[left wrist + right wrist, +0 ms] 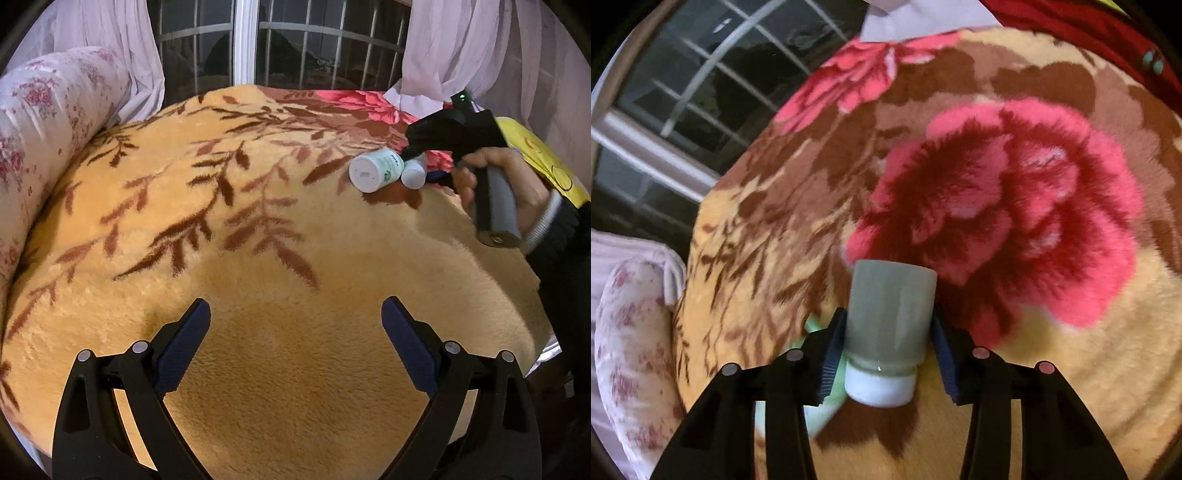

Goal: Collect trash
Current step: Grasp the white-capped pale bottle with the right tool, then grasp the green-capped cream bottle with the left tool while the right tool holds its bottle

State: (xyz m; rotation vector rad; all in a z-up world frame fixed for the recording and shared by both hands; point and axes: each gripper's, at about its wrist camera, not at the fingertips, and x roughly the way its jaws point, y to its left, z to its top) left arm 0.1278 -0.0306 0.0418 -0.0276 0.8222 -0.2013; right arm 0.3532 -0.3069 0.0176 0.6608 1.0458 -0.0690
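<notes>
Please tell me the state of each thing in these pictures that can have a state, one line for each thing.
left gripper: open, empty, above the blanket.
right gripper: closed on the small bottle.
small bottle: between the right fingers, white cap toward the camera.
white bottle: lying on its side on the blanket, beside the small one.
blanket: spread over the bed.
curtains: drawn apart.

A tan blanket [295, 258] with brown leaf sprays covers the bed, its red flowers [1015, 206] toward 1 o'clock. A floral pillow [48, 122] lies along its edge at 10 o'clock. Pale curtains [107, 40] hang at 11 and 1 o'clock, either side of a dark barred window [280, 40] at 12.
</notes>
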